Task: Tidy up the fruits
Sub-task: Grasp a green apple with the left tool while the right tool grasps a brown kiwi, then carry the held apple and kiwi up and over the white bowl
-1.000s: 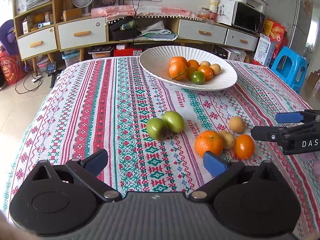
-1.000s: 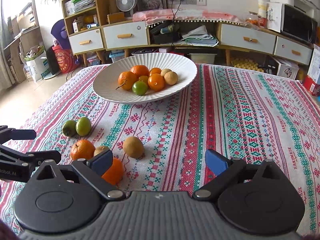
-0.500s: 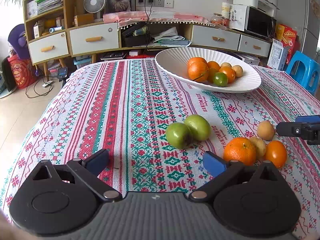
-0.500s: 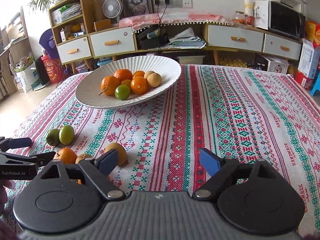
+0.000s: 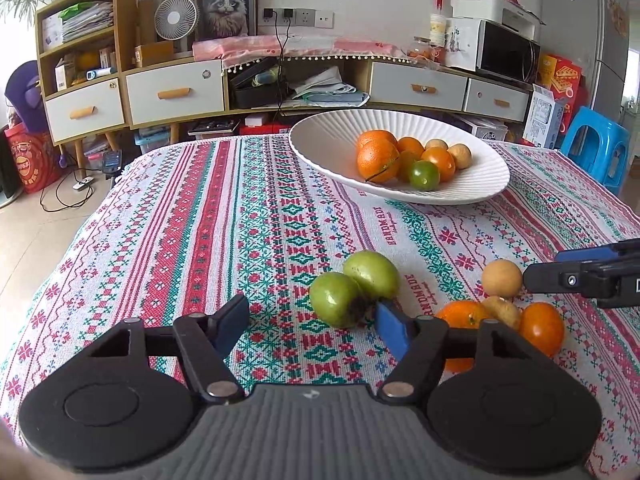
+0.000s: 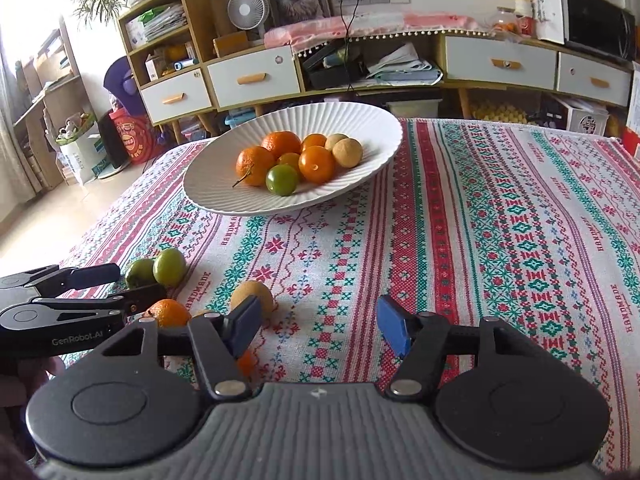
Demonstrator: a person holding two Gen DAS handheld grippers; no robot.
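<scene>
Both grippers' jaws are closing from wide, nothing between them: left gripper [image 5: 310, 326] beside the green fruits [image 5: 354, 286], right gripper [image 6: 320, 326] near a brown fruit [image 6: 256, 294]. Picking for the bowl [image 6: 224, 188] looks imminent.

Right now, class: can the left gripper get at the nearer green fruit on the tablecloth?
Probably yes: the left gripper is just short of the nearer green fruit, nothing lies between them, but its closing jaws look too narrow.

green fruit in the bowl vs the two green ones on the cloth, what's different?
Place: the green fruit in the bowl lies in the white bowl against oranges; the two green fruits on the cloth lie on the patterned tablecloth, touching each other.
Colour: the bowl one looks darker and glossier; the cloth pair is paler.
Nearness: the left claw, closing, is right beside the cloth pair; nothing is near the bowl one.
Shared: round, green, small.
</scene>
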